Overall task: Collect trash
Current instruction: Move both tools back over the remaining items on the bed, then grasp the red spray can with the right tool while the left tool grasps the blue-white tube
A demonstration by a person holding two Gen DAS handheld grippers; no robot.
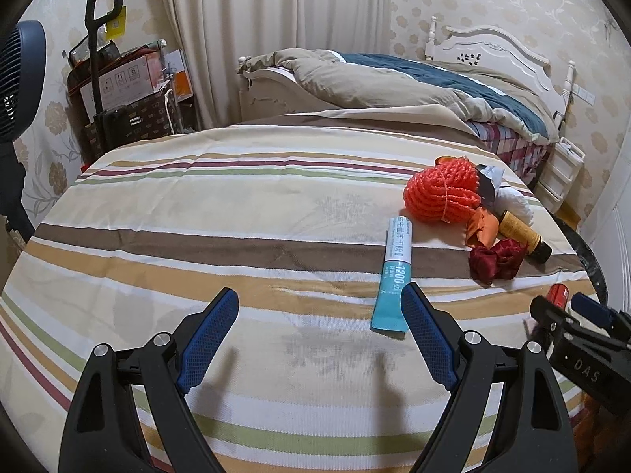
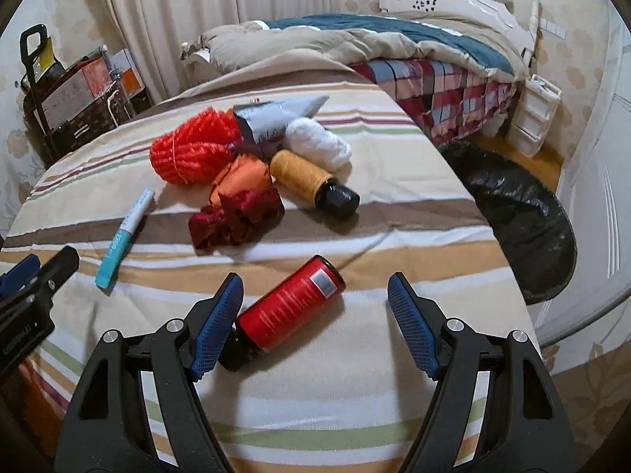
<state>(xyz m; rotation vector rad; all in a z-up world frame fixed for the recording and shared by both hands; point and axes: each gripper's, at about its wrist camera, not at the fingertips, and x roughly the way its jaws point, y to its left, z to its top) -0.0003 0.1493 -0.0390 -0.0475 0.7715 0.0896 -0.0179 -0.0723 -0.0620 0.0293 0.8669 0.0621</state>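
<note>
glossy red can (image 2: 290,307) on matt striped cloth sheet (image 2: 355,386).

Ahead of my gripper I see a bed (image 1: 453,86) beyond the striped sheet (image 1: 197,236), curtains (image 1: 256,19) behind it, and a fan (image 1: 19,79) far left.

red bottle (image 2: 290,305): lay on its side, black cap toward camera | teal-and-white tube (image 2: 124,232): lay flat, apart to the left | pile behind: orange rope coil (image 2: 189,153), dark red cloth (image 2: 236,222), yellow bottle (image 2: 311,181), white wad (image 2: 317,144), grey packet (image 2: 272,118) | black trash bag (image 2: 516,213): sat open beside the striped surface
</note>
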